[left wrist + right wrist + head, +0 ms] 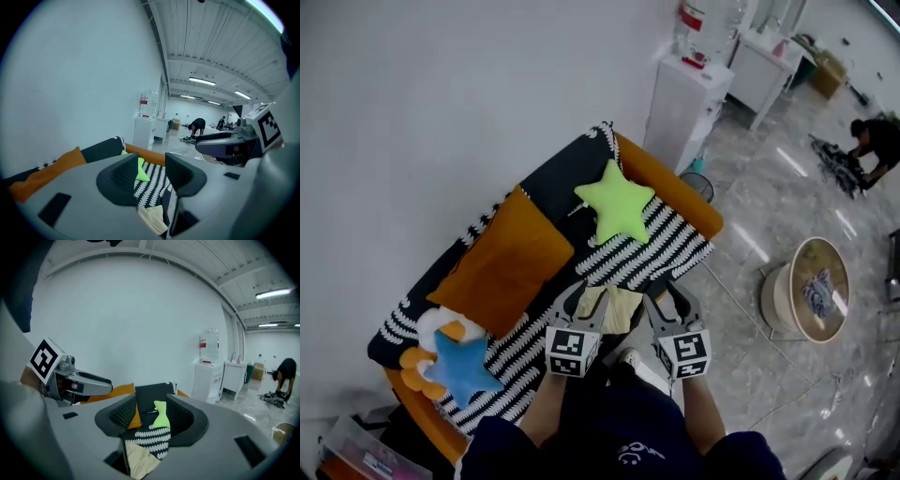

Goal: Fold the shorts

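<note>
Orange sofa (680, 192) against the white wall (441, 94), zigzag throw (623, 264) over it. Pale yellow shorts (615, 309) sit at its front edge, right between my grippers. Left gripper (152, 173) and right gripper (152, 416) both have jaws partly spread, gripping nothing.

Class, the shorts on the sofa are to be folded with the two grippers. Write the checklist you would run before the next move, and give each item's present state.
1. Shorts in view, on the striped blanket between both grippers: ok.
2. Left gripper has its fingers apart with nothing clamped: ok.
3. Right gripper has its fingers apart with nothing clamped: ok.
4. Green star pillow lies apart from the shorts: ok.
5. Shorts lying flat and smooth: cannot tell, since the grippers cover their edges.
</note>
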The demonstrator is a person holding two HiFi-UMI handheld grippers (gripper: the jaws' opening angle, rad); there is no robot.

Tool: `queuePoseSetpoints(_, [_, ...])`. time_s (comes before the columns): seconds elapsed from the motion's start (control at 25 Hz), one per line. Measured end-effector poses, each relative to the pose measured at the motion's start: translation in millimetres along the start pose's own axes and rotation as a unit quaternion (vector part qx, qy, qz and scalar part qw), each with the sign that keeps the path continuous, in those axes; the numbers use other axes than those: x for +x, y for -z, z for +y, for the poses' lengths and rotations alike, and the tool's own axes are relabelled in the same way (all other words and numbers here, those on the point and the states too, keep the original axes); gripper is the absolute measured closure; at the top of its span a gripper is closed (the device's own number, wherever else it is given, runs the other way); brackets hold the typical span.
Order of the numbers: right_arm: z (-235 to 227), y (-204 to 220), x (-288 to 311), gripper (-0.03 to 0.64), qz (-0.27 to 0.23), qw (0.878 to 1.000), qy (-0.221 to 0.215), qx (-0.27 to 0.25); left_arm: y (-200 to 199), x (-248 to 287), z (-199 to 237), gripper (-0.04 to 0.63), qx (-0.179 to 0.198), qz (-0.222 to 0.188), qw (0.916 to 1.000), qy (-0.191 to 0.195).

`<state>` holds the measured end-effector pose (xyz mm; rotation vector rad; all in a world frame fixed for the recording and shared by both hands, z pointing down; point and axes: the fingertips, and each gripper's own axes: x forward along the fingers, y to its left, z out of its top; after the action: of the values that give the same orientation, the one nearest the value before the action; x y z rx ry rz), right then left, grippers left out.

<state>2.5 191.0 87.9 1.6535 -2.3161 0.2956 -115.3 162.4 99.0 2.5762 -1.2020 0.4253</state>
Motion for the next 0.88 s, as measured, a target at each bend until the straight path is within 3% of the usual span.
queuePoseSetpoints(0.2, [-2, -36, -9, 0.412, -0.032, 0.999, 0.007, -0.025, -29, -11, 3, 0.426, 0.008, -0.031, 0.9995, -0.004])
queuePoseSetpoints(0.36, [-5, -61, -18, 0.411, -0.051, 0.998, 0.021, -0.039, -52, -18, 1, 0.426, 0.005, -0.044, 0.9989, 0.015])
queuePoseSetpoints(0.6, [-18, -97, -40, 0.431, -0.089, 0.994, 0.052, -0.043, -93, -30, -13, 0.425, 0.034, -0.081, 0.995, 0.047])
queuePoseSetpoints(0.88, [-29, -115, -42, 0.433, -0.103, 0.991, 0.07, -0.039, -116, -35, -8, 0.438, 0.039, -0.113, 0.9926, 0.025])
